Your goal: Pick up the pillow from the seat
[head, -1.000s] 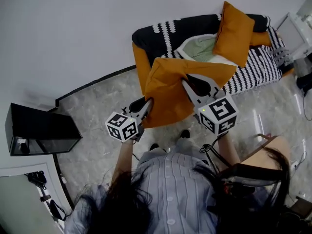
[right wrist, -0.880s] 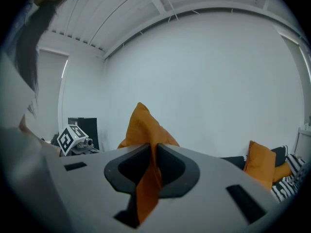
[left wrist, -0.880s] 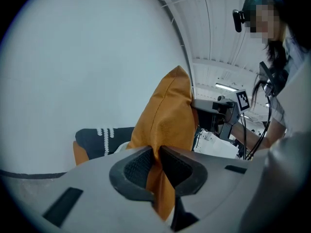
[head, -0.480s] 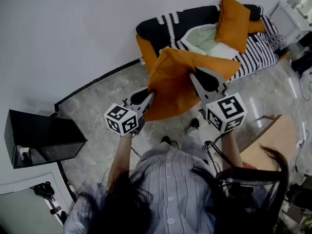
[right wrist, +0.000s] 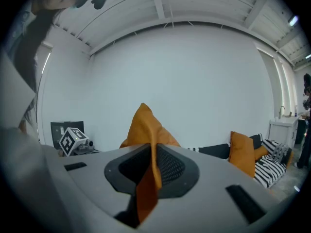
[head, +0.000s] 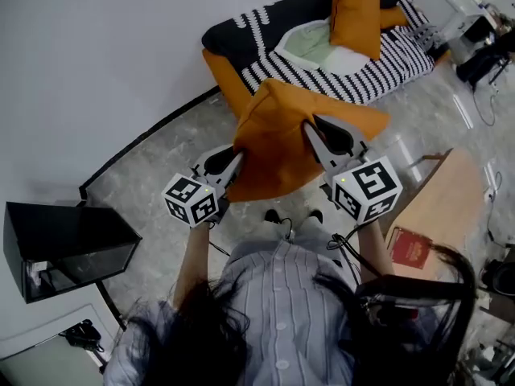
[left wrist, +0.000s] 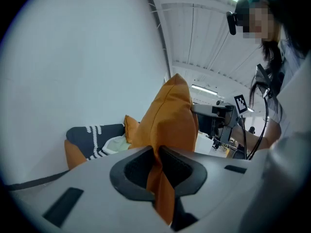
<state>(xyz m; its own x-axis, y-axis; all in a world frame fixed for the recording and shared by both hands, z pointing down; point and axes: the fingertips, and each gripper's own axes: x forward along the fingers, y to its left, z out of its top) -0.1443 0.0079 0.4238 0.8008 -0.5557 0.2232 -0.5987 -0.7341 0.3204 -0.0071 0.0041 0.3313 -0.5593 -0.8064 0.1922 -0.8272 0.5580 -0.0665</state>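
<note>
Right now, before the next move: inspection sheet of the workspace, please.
Surface: striped seat by the wall, pale cloth on it.
Job's things: orange pillow off the seat, held up over the floor.
Clutter: second pillow on the seat; red book on a wooden top.
Tools: left tool and right tool each shut on the pillow's edge.
Cables: black cable by the right tool.
Surroundings: white wall, black box.
</note>
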